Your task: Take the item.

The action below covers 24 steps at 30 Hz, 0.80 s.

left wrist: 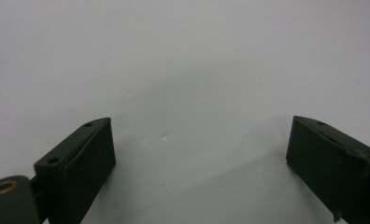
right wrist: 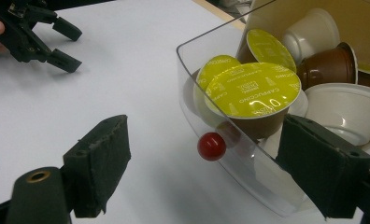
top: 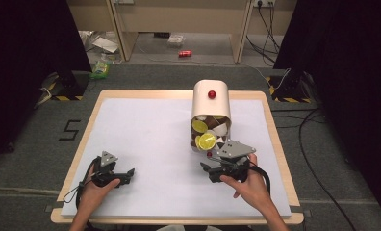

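The right hand-held gripper [right wrist: 204,175] stands with jaws apart before the clear lid's red knob [right wrist: 211,146] on the capsule container [top: 210,113], mid-counter [top: 145,139]; the left hand-held gripper [left wrist: 199,161] gapes, holding nothing.

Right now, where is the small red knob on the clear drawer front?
In the right gripper view, the red knob sits between the open right hand-held gripper jaws, below the yellow-lidded capsule.

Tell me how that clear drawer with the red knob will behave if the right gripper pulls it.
The clear drawer looks like thin, smooth plastic, so probably light and slippery. Its red knob is small and round, so the pads may slide off. The capsules are piled loosely and could shift or spill.
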{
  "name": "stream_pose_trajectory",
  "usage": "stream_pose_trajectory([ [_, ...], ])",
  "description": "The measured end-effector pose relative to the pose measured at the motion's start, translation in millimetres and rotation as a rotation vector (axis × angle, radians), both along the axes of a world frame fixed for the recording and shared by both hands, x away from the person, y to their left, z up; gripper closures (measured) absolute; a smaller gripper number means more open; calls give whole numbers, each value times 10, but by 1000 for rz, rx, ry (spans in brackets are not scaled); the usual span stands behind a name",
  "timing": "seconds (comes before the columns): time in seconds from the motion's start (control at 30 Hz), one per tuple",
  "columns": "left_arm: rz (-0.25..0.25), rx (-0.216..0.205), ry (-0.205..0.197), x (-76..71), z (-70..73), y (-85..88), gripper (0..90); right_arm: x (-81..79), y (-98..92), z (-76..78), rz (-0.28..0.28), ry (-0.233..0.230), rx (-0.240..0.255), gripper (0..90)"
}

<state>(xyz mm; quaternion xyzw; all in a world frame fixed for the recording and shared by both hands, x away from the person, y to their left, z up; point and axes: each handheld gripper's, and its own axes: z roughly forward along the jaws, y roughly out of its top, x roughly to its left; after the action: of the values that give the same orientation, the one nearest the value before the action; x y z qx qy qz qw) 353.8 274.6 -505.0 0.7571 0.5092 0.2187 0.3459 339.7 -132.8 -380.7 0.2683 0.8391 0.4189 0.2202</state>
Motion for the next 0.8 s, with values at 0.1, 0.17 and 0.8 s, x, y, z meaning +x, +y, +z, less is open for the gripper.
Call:
stream_pose_trajectory([
  [0.1, 0, 0, 0, 0, 0, 0, 75, 1, -2, 4, 1, 6, 2, 177],
  [0.17, 0, 0, 0, 0, 0, 0, 76, 6, -6, 9, 0, 14, 12, 176],
  [0.8, 0, 1, 0, 1, 0, 0, 75, 159, -73, 108, -29, 33, 114, 212],
])
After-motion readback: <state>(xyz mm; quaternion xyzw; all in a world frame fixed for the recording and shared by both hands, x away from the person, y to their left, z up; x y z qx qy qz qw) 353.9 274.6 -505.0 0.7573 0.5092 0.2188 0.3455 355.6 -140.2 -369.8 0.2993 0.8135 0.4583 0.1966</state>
